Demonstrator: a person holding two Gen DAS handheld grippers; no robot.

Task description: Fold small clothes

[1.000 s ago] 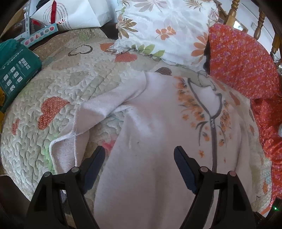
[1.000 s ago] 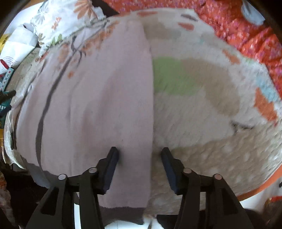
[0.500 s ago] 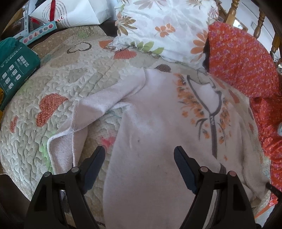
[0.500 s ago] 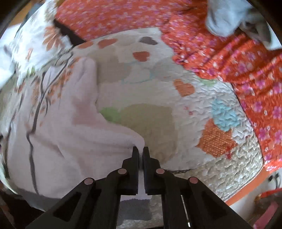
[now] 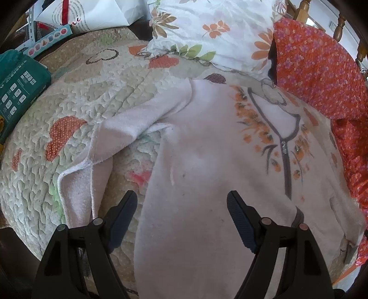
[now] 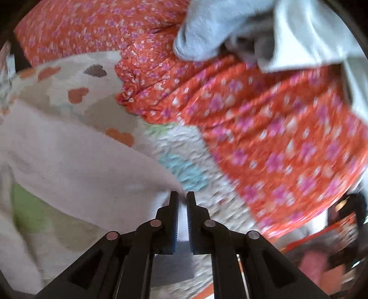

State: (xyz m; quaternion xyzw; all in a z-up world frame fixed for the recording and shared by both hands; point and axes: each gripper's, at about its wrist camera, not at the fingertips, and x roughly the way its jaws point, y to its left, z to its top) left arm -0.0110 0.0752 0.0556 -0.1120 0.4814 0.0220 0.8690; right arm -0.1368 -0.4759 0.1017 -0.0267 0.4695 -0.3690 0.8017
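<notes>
Almost nothing legible. At ten o'clock in the left wrist view, white print and small boxed icons on a teal package [image 5: 17, 85], lettering too small to read. At eleven o'clock, a row of coloured shape symbols on a pale blue strip [image 5: 47, 39], no words made out. At twelve o'clock, slightly left, a red curled script mark, perhaps a single "i", within a ring of grey lines on a white paper bag [image 5: 92, 13]. Nothing readable in the blurred right wrist view.
</notes>
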